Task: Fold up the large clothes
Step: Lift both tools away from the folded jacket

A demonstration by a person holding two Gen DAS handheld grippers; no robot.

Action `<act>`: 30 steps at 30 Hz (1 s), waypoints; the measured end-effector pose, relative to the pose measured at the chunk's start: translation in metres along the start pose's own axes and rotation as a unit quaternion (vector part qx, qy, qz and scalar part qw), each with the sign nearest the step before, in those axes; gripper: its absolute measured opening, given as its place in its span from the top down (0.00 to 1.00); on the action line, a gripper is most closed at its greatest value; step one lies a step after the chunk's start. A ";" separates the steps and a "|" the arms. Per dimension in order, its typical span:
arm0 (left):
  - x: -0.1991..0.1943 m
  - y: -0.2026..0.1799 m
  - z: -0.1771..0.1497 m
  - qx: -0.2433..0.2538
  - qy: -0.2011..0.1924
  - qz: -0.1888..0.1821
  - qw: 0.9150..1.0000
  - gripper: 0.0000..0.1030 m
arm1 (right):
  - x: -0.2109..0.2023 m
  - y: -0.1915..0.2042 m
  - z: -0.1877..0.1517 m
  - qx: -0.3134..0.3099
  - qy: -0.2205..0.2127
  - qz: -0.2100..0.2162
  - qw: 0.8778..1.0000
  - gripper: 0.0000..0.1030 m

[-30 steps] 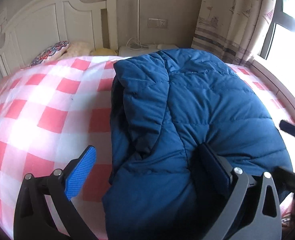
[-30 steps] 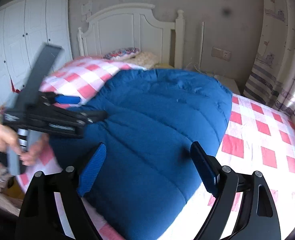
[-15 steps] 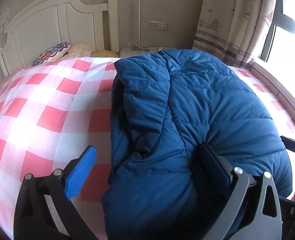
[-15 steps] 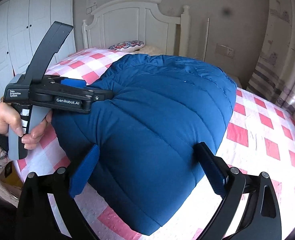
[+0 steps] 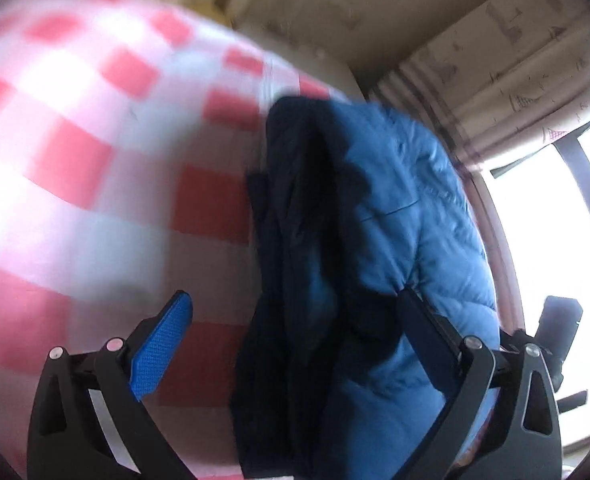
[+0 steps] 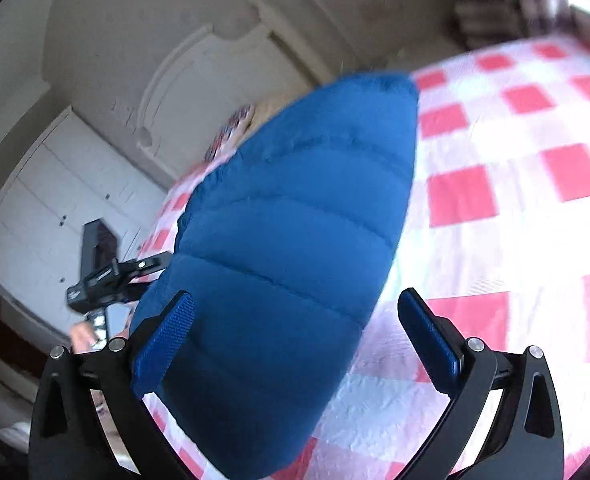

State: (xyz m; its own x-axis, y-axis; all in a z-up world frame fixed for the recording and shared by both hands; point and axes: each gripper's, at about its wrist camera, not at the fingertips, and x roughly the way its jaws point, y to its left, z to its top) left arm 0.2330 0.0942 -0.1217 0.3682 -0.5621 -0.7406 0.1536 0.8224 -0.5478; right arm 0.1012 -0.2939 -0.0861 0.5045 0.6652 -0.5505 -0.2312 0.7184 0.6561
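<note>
A blue padded coat (image 6: 295, 248) lies on a red-checked bedspread (image 6: 515, 200). Both the left gripper (image 5: 295, 344) and right gripper (image 6: 295, 336) hover spread wide over its near end, gripping nothing.

The right claw (image 6: 295, 336) has just been opening and now stands wide, its blue pads (image 6: 163, 344) apart over the near end of a blue padded coat (image 6: 295, 240), which lies between them without either pad visibly pressing on it. The coat lies folded in a long mound on a bed (image 6: 495, 240) covered in a pink-and-white checked sheet, running away from the camera toward the white headboard (image 6: 199, 92), where a patterned pillow (image 6: 231, 128) peeks out. At the coat's left edge sits the left claw (image 6: 151, 268), held by a hand (image 6: 83, 334), with a white wardrobe (image 6: 35, 208) behind; the whole picture is tilted and blurred.
</note>
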 end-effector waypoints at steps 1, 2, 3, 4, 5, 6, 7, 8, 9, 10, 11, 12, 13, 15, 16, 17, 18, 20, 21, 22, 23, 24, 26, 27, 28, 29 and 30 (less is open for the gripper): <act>0.007 0.003 0.000 -0.003 0.011 -0.011 1.000 0.02 | 0.008 0.001 0.000 -0.003 0.013 0.002 1.000 0.05; 0.011 0.005 0.001 -0.006 0.017 -0.024 1.000 0.02 | 0.017 0.003 0.000 -0.005 0.026 0.005 1.000 0.05; 0.015 0.006 0.000 -0.009 0.023 -0.039 0.999 0.02 | 0.024 0.003 0.001 -0.003 0.034 0.013 0.999 0.04; 0.018 0.007 0.000 -0.011 0.026 -0.050 0.998 0.02 | 0.029 0.004 0.001 0.000 0.034 0.014 0.999 0.04; 0.021 0.007 0.001 -0.010 0.028 -0.062 0.998 0.02 | 0.031 0.003 0.002 0.002 0.034 0.016 0.999 0.04; 0.022 0.006 0.002 -0.004 0.029 -0.067 0.997 0.02 | 0.034 0.001 0.003 0.005 0.035 0.021 0.999 0.04; 0.025 0.004 0.003 0.004 0.029 -0.072 0.997 0.02 | 0.035 -0.002 0.003 0.009 0.034 0.029 0.999 0.04; 0.028 0.001 0.004 0.008 0.032 -0.080 0.996 0.08 | 0.034 -0.002 0.003 0.006 0.029 0.037 0.999 0.06; 0.030 -0.002 0.006 0.007 0.034 -0.104 0.994 0.28 | 0.029 0.002 0.000 -0.003 0.023 0.039 0.999 0.14; 0.029 -0.005 0.008 0.009 0.027 -0.113 0.993 0.31 | 0.023 0.008 -0.001 -0.025 0.008 0.028 0.999 0.18; 0.029 -0.013 0.011 0.022 0.018 -0.102 0.994 0.39 | 0.017 0.015 0.000 -0.049 -0.003 0.014 0.999 0.23; 0.030 -0.021 0.014 0.035 0.008 -0.090 0.995 0.46 | 0.013 0.021 0.006 -0.074 -0.017 -0.003 0.997 0.26; 0.032 -0.029 0.018 0.044 -0.002 -0.081 0.996 0.49 | 0.014 0.020 0.012 -0.083 -0.027 -0.012 0.996 0.27; 0.039 -0.047 0.030 0.056 -0.022 -0.067 0.996 0.55 | 0.008 0.018 0.027 -0.106 -0.051 -0.032 0.993 0.31; 0.043 -0.054 0.035 0.056 -0.029 -0.064 0.996 0.56 | 0.006 0.015 0.038 -0.121 -0.065 -0.045 0.990 0.31; 0.047 -0.059 0.039 0.056 -0.035 -0.062 0.996 0.56 | 0.005 0.012 0.046 -0.127 -0.071 -0.051 0.988 0.32; 0.054 -0.064 0.045 0.054 -0.042 -0.059 0.996 0.56 | 0.004 0.006 0.055 -0.130 -0.072 -0.053 0.987 0.32; 0.069 -0.068 0.051 0.033 -0.044 -0.060 0.997 0.55 | 0.010 -0.012 0.072 -0.114 -0.045 -0.056 0.991 0.32; 0.073 -0.068 0.051 0.028 -0.047 -0.062 0.997 0.50 | 0.013 -0.027 0.078 -0.087 -0.032 -0.055 0.994 0.31; 0.075 -0.070 0.053 0.025 -0.050 -0.060 0.997 0.48 | 0.015 -0.036 0.080 -0.068 -0.030 -0.047 0.996 0.29; 0.076 -0.070 0.052 0.019 -0.052 -0.050 0.997 0.40 | 0.016 -0.040 0.077 -0.053 -0.030 -0.043 0.997 0.26; 0.075 -0.071 0.051 0.019 -0.056 -0.040 0.997 0.30 | 0.012 -0.037 0.072 -0.051 -0.035 -0.060 0.996 0.16; 0.064 -0.079 0.044 0.038 -0.083 0.020 0.996 0.14 | -0.001 -0.024 0.067 -0.069 -0.058 -0.102 0.991 0.13; 0.052 -0.087 0.038 0.057 -0.108 0.061 0.991 0.12 | -0.012 -0.015 0.061 -0.081 -0.074 -0.122 0.986 0.13; 0.038 -0.095 0.030 0.076 -0.134 0.092 0.984 0.12 | -0.027 -0.002 0.054 -0.091 -0.098 -0.137 0.982 0.13; 0.018 -0.110 0.019 0.098 -0.179 0.135 0.970 0.08 | -0.041 0.010 0.046 -0.097 -0.119 -0.144 0.978 0.13; 0.004 -0.119 0.010 0.112 -0.211 0.159 0.958 0.02 | -0.050 0.019 0.040 -0.102 -0.135 -0.147 0.975 0.12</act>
State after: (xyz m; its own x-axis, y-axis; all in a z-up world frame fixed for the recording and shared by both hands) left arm 0.2256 -0.0049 -0.0558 0.7596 -0.2328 -0.6073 0.1473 0.9711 -0.1880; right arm 0.1047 -0.3219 -0.0253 0.7682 0.3669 -0.5247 -0.1914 0.9136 0.3587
